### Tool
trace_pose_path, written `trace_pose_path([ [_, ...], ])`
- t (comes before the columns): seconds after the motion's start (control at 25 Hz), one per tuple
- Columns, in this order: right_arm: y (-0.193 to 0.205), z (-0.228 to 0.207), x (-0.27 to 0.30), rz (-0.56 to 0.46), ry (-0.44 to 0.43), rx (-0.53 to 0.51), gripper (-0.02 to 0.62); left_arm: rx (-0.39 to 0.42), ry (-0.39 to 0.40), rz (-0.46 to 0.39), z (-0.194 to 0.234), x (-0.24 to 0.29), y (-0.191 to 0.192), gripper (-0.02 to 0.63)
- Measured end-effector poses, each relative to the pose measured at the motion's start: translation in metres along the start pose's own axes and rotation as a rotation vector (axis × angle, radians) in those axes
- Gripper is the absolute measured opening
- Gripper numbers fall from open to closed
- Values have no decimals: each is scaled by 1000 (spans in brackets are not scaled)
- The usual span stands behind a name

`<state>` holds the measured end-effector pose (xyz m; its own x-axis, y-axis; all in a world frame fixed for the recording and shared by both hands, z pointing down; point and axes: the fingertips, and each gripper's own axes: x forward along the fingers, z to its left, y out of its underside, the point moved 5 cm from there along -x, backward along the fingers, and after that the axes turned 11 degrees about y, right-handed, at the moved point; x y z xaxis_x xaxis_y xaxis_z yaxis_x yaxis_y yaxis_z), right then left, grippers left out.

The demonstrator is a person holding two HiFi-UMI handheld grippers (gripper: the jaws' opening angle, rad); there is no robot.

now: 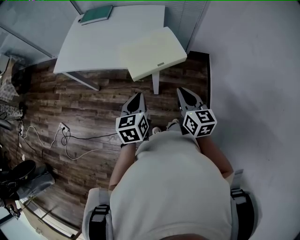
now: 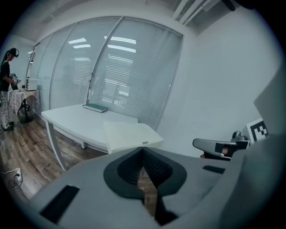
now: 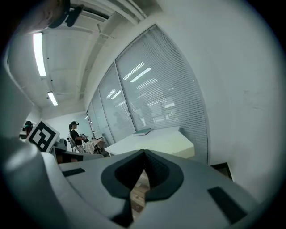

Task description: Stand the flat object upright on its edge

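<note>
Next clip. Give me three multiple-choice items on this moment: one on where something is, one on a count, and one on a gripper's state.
1. Where does the green book lie?
A. on the floor
B. at the far corner of the white table
C. on a chair

2. How many flat things lie on the table?
A. one
B. two
C. four

3. How do the right gripper's fingers stand?
A. wide apart
B. shut on the book
C. shut, with nothing between them

Answers:
1. B: the head view shows the book at the table's far corner.
2. B: only the book and a cream board lie there, and the board overhangs the near corner.
3. C: the right gripper view shows the fingers meeting at their tips with nothing held.
</note>
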<state>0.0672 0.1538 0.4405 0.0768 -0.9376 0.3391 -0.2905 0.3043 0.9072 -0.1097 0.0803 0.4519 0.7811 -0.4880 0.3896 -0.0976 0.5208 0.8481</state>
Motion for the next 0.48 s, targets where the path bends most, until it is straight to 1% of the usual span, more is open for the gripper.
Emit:
trace_pose_path([
  [0.16,1,4,6,5,-10,37,17,-11,3,-2,8,-2,1,20],
  [0.32,2,5,12,-6,-47,146,17,-26,-5,-2,17,-6,4,20],
  [0.48,0,4,21,7,-37,199,17,-37,-13,2,24,-8,1,20],
])
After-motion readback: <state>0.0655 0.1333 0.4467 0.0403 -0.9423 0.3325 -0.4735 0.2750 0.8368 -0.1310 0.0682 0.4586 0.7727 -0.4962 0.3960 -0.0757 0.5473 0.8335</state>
